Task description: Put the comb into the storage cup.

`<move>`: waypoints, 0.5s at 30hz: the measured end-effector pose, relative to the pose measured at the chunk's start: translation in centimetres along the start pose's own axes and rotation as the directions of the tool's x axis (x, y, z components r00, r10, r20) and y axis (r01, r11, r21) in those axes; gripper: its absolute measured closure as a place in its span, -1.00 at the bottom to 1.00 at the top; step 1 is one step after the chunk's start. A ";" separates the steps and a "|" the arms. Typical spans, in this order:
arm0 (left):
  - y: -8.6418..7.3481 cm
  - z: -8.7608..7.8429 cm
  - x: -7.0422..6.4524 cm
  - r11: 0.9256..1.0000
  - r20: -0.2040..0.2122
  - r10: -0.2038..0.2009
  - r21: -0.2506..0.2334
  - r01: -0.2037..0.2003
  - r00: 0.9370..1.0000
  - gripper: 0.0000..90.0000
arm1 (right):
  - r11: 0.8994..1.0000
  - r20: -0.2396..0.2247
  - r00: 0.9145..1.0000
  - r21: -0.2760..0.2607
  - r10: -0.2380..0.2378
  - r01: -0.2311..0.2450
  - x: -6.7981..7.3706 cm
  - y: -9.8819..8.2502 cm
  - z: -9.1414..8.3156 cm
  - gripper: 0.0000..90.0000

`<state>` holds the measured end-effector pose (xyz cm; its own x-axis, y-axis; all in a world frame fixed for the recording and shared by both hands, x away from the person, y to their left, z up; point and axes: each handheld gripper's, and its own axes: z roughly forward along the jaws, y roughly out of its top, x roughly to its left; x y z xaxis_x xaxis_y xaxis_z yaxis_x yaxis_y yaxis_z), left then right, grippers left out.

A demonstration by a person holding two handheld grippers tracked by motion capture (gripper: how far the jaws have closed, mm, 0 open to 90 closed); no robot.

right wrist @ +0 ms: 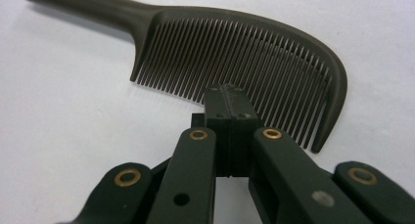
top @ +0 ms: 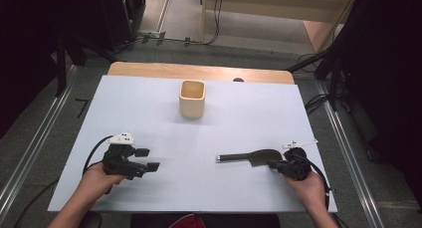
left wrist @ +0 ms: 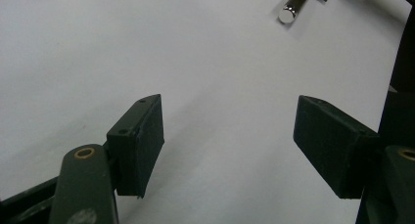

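Note:
A dark comb with a metal-tipped handle lies flat on the white table cover, at the front right, handle pointing left. My right gripper is at the comb's right end. In the right gripper view the comb lies just beyond my right gripper, whose pads are pressed together with their tips over the teeth and nothing visible between them. My left gripper rests at the front left, jaws wide apart over bare cover. In its own view my left gripper is open, with the comb's handle tip far off.
A square pale wooden cup stands upright at the middle back of the cover. A wooden table edge shows behind the cover. Metal rails run down both sides, and cables lie on the floor beyond.

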<state>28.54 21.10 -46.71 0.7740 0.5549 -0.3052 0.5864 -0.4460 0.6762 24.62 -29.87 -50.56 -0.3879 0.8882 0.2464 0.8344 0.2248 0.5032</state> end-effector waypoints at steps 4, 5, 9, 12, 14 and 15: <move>0.0 0.0 0.0 1.000 -0.002 -0.002 0.000 0.002 1.000 -0.37 | 1.000 0.004 1.000 -0.001 0.002 -0.002 -0.1 0.2 0.1 0.94; 0.0 0.0 0.0 1.000 -0.002 -0.001 0.001 0.001 1.000 -0.37 | 1.000 0.004 1.000 -0.002 -0.003 0.003 -0.1 0.3 0.2 0.94; 0.0 0.0 0.0 1.000 -0.002 -0.001 0.001 0.001 1.000 -0.37 | 1.000 0.011 1.000 -0.005 -0.005 0.005 -0.2 0.6 0.3 0.94; 0.0 -0.1 0.0 1.000 -0.003 0.002 0.002 -0.002 1.000 -0.37 | 1.000 0.016 1.000 -0.014 -0.001 0.001 -0.2 0.9 0.5 0.95; 0.0 0.0 0.0 1.000 -0.002 0.002 0.001 -0.002 1.000 -0.37 | 1.000 0.020 1.000 -0.018 -0.003 0.003 -0.2 1.0 0.7 0.94; 0.0 -0.1 0.0 1.000 -0.002 0.002 0.000 -0.002 1.000 -0.37 | 1.000 0.020 1.000 -0.018 -0.003 0.003 -0.2 1.0 0.7 0.94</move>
<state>28.51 21.15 -46.69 0.7749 0.5553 -0.3020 0.5845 -0.4476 0.6767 25.81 -29.59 -50.64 -0.3824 0.8953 0.2286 0.8262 0.2205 0.5185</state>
